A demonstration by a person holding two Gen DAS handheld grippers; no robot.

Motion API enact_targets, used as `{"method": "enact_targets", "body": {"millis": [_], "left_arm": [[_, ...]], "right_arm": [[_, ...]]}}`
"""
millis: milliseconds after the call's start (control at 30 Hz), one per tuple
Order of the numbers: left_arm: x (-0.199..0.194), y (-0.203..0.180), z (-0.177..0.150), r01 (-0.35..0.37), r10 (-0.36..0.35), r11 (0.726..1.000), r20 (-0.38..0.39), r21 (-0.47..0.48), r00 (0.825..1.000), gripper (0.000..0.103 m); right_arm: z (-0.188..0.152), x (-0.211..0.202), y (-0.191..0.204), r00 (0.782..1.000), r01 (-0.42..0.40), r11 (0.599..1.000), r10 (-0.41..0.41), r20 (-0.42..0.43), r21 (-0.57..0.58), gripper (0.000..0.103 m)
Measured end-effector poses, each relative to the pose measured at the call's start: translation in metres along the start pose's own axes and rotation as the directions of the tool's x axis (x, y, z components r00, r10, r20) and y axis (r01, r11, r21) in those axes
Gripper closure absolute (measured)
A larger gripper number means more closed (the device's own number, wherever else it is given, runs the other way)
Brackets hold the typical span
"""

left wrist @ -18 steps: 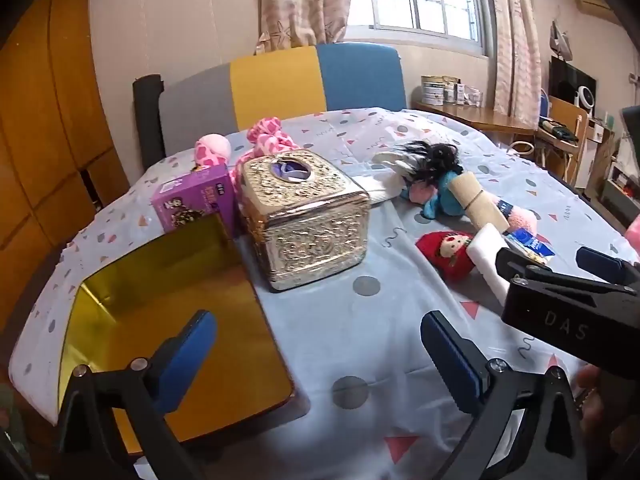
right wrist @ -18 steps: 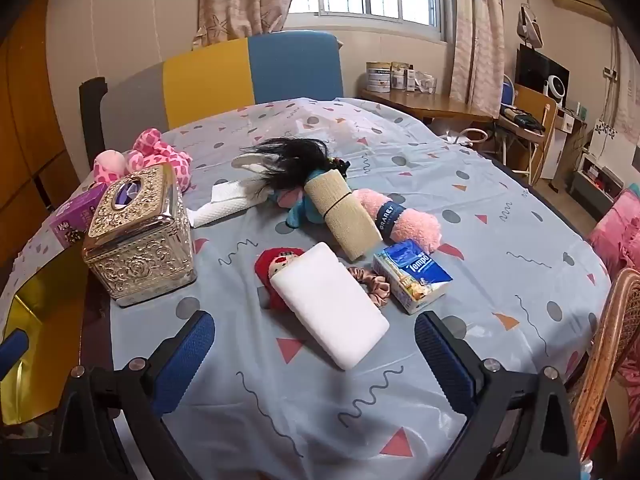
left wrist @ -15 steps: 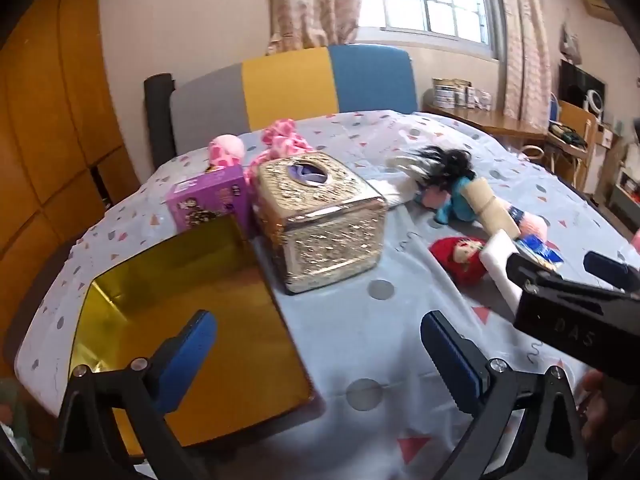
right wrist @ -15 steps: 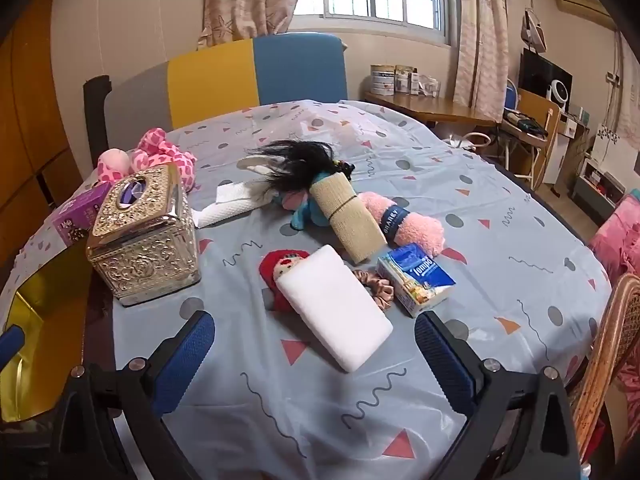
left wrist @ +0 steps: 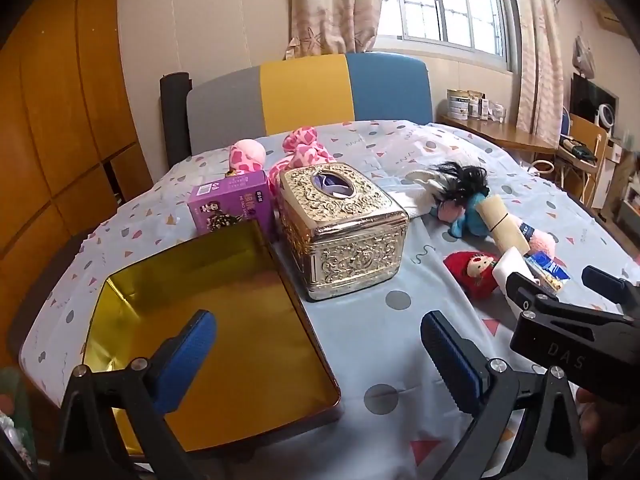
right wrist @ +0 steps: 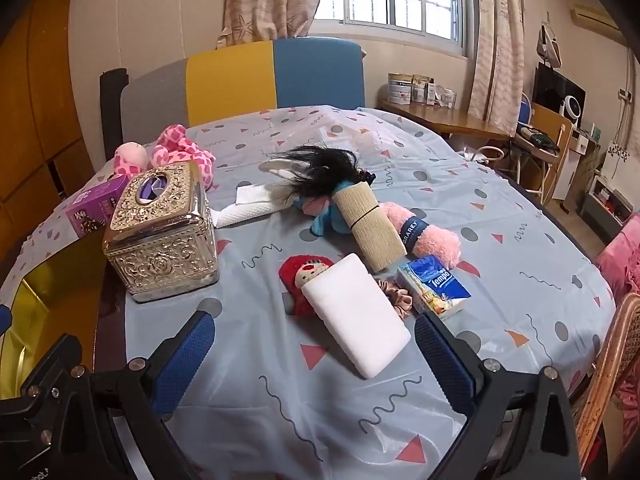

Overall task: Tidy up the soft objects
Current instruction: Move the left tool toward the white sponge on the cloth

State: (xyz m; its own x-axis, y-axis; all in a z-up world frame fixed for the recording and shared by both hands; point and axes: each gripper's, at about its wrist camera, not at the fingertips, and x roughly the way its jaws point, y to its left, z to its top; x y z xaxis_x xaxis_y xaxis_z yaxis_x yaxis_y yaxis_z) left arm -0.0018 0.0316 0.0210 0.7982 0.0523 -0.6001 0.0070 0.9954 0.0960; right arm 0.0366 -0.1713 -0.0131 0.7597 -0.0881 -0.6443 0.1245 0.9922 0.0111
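1. L gripper (left wrist: 320, 352): blue pads spread wide, nothing between. It hangs over the near table edge, straddling the right rim of the gold tray (left wrist: 120, 280) and bare cloth.
2. R gripper (right wrist: 314, 354): pads wide apart too, holding nothing. The near end of the white sponge block (right wrist: 356, 314) lies in the gap betw the pads, not touched.
3. Gold tray: shallow and open, at the near-left corner of the table. Its far rim sits just in front of the purple box (left wrist: 232, 206); its right rim runs close beside the gold tissue box (left wrist: 344, 232).
4. Soft things, R-wrist view: the red-hooded doll (right wrist: 304, 280) is partly under the sponge's far end. A pink scrunchie (right wrist: 400, 296) is wedged betw the sponge and the blue Tempo tissue pack (right wrist: 434, 290). A beige ribbed roll (right wrist: 370, 226) lies tilted across a pink rolled towel (right wrist: 432, 240) and against a black-haired blue plush (right wrist: 328, 184).
5. The pink spotted plush (right wrist: 180, 152) is at the far left, behind the tissue box. A white cloth (right wrist: 248, 208) lies betw the tissue box and the black-haired plush.
6. Open room: a bare strip of tablecloth (right wrist: 280, 400) runs along the near edge and betw the tissue box and doll. The R half of the table beyond the tissue pack is also open. A wicker chair (right wrist: 612, 360) crowds the near-R table edge.
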Motion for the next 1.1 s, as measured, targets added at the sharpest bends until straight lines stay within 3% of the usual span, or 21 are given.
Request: {"method": "enact_targets", "body": {"millis": [1100], "left_arm": [[0.004,0.003,-0.002,0.002,-0.002,1.000,-0.018,-0.015,1.000,0.000]], "right_arm": [[0.018,-0.001,-0.012,0.999,0.019,1.000,-0.019,0.033,-0.002,0.001]]}}
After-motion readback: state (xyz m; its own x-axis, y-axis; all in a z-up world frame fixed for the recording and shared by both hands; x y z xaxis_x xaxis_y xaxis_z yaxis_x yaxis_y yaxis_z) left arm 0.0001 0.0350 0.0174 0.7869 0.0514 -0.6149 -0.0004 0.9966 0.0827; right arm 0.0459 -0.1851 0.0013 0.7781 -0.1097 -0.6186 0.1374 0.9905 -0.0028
